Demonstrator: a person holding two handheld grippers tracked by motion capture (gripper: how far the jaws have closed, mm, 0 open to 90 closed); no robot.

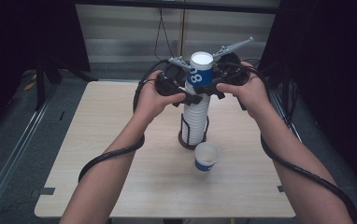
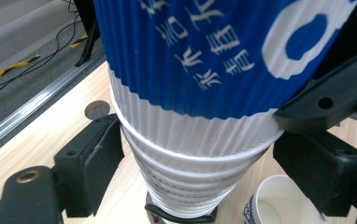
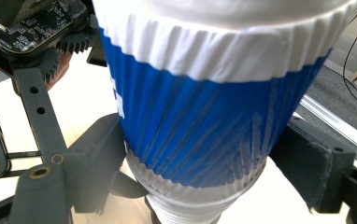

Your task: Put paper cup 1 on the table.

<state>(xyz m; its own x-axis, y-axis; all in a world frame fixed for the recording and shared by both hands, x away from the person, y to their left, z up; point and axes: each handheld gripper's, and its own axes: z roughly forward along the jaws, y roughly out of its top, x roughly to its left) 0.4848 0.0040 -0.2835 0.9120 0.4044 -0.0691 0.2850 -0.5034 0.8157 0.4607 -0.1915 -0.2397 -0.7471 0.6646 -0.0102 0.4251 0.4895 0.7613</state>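
I am working both grippers at the top of a tall stack of paper cups, which is standing in a dark wire holder at the centre of the high view. My left gripper is sitting just under the topmost blue-and-white cup; in its own view the jaws are standing wide on either side of the white ribbed stack, the left pad a sliver clear of it, so I am reading that grip as released, not clenched. My right gripper is framing the blue cup itself; its own view is putting the left pad right against the cup wall and the right one close by, but I cannot tell whether they are pressing. One cup is already standing alone on the table, open end up, just in front of the holder, lower centre of the high view. I am judging the job as barely begun: one cup pulled free, the next being separated, many left. The wooden table is pale and otherwise bare; grey floor, a metal rail at lower left, and dark curtains at both sides are closing in the room.
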